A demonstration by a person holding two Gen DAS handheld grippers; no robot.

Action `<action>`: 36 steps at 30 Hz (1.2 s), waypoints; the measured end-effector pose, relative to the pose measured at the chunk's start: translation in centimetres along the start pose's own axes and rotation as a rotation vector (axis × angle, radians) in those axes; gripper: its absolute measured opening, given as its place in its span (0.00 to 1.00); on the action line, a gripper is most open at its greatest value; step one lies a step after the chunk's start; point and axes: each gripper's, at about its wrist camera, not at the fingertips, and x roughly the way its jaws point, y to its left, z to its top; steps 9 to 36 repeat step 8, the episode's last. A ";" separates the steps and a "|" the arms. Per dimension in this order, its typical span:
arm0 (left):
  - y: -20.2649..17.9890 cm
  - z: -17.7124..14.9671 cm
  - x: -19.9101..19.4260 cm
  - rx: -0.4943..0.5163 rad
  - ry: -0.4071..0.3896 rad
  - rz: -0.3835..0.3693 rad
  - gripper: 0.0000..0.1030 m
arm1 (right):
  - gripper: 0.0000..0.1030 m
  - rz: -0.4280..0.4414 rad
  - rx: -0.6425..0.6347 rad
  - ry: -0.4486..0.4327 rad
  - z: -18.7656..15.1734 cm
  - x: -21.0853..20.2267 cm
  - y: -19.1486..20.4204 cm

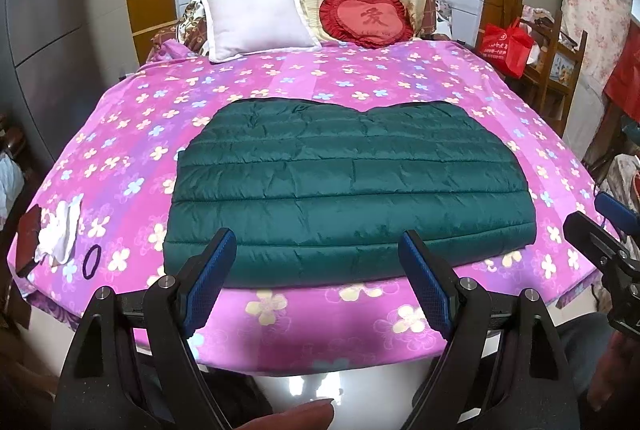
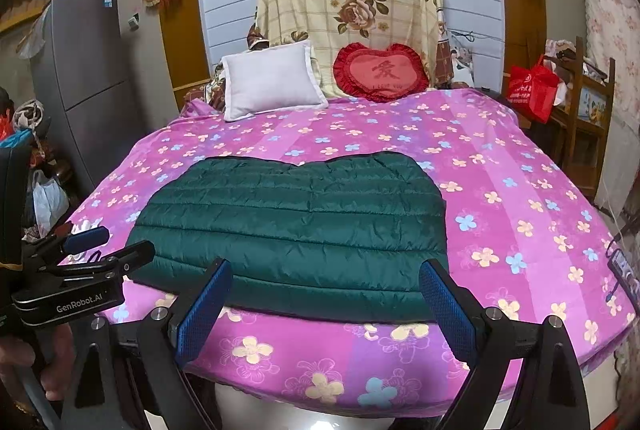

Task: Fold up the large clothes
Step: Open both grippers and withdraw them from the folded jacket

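Jacket [image 1: 348,186]: dark green, quilted, folded flat; long side runs across the bed [image 1: 120,134], parallel to the near edge.
Place: near the bed's front edge.
Left gripper [image 1: 320,286]: jaws apart, empty.
Right gripper [image 2: 326,310]: jaws apart, empty.

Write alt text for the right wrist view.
A dark green quilted jacket lies folded flat on a bed with a pink flowered sheet, with the open right tool empty at its near edge. A white pillow and red heart cushion sit at the head; the left tool shows at left.
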 end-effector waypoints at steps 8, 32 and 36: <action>-0.1 0.0 0.0 -0.005 -0.006 0.006 0.81 | 0.90 0.004 -0.004 0.005 -0.1 0.2 0.0; -0.1 0.0 0.0 -0.005 -0.006 0.006 0.81 | 0.90 0.004 -0.004 0.005 -0.1 0.2 0.0; -0.1 0.0 0.0 -0.005 -0.006 0.006 0.81 | 0.90 0.004 -0.004 0.005 -0.1 0.2 0.0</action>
